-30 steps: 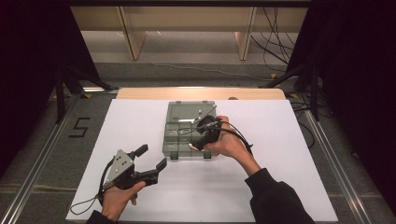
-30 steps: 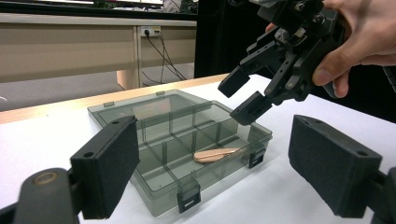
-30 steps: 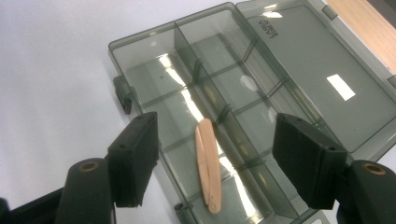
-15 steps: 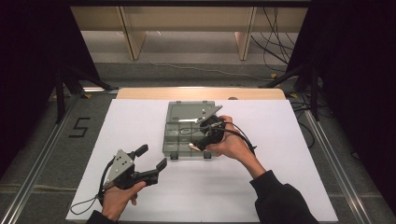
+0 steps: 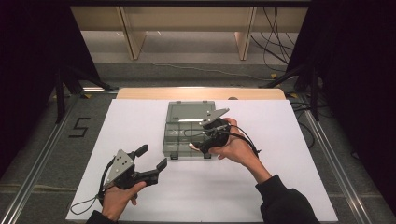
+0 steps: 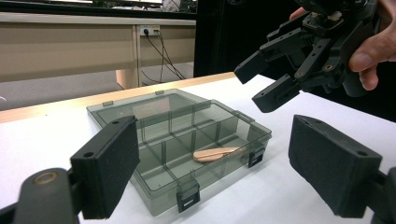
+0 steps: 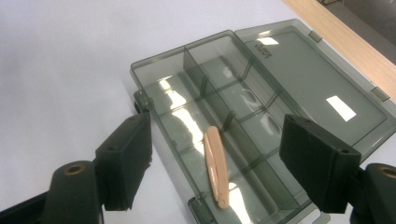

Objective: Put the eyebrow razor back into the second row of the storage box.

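The white table (image 5: 280, 186) carries an open smoke-grey compartment box (image 5: 180, 135) at center, lid laid flat toward 12 o'clock. The right gripper (image 5: 201, 145) hovers above the box's 3 o'clock side, jaws spread wide, empty. The left gripper (image 5: 152, 163) sits at 7 o'clock, jaws wide apart, empty. A tan wooden stick (image 7: 217, 167) lies inside a front compartment.

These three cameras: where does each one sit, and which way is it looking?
High view: fixed above the table, looking forward and down on both forearms, the left hand-held gripper and right hand-held gripper.
Left gripper view: rides the left hand-held gripper, looking between its jaws across the table.
Right gripper view: rides the right hand-held gripper, looking down between its jaws.
Shared: the open compartment box holding a wooden stick.
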Motion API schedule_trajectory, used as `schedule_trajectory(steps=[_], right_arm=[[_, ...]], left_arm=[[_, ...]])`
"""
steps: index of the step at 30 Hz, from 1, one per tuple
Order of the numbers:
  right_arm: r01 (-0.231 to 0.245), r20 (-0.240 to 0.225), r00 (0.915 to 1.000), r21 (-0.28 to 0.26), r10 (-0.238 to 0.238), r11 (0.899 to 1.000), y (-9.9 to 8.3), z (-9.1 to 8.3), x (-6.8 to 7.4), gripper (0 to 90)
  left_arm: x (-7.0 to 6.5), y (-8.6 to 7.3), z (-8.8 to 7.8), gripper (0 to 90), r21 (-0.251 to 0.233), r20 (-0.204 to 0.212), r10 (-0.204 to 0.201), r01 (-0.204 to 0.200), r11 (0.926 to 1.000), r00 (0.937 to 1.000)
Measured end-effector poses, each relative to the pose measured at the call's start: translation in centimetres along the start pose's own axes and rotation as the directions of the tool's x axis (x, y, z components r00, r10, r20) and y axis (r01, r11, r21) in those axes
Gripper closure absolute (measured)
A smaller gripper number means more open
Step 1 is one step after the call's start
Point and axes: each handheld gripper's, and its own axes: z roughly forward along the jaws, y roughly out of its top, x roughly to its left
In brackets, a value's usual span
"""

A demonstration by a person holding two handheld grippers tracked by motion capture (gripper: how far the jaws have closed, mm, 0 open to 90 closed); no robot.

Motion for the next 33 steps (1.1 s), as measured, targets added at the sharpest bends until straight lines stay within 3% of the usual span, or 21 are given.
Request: schedule_trajectory(steps=[9,16,21,33], right_arm=[[-0.009,0.015,0.9998,-0.050,0.010,0.999,-0.7,-0.8,0.3,25.4],[-0.011,0.000,0.9999,-0.052,0.011,0.999,-1.3,-1.4,0.6,25.2],[-0.020,-0.008,0.9998,-0.093,0.019,0.995,-1.8,-1.6,0.8,25.2],[-0.043,-0.034,0.9987,-0.121,0.039,0.992,-2.7,-2.2,1.4,24.5]], left_arm=[[0.0,0.0,0.0,16.1,-0.001,0.000,-0.001,0.001,1.0000,1.0000],[0.0,0.0,0.0,16.0,-0.001,-0.001,0.001,-0.001,1.0000,1.0000],[0.0,0.0,0.0,16.1,0.000,-0.001,0.002,-0.002,1.0000,1.0000],[0.0,0.0,0.0,16.0,-0.001,0.002,0.004,-0.004,1.0000,1.0000]])
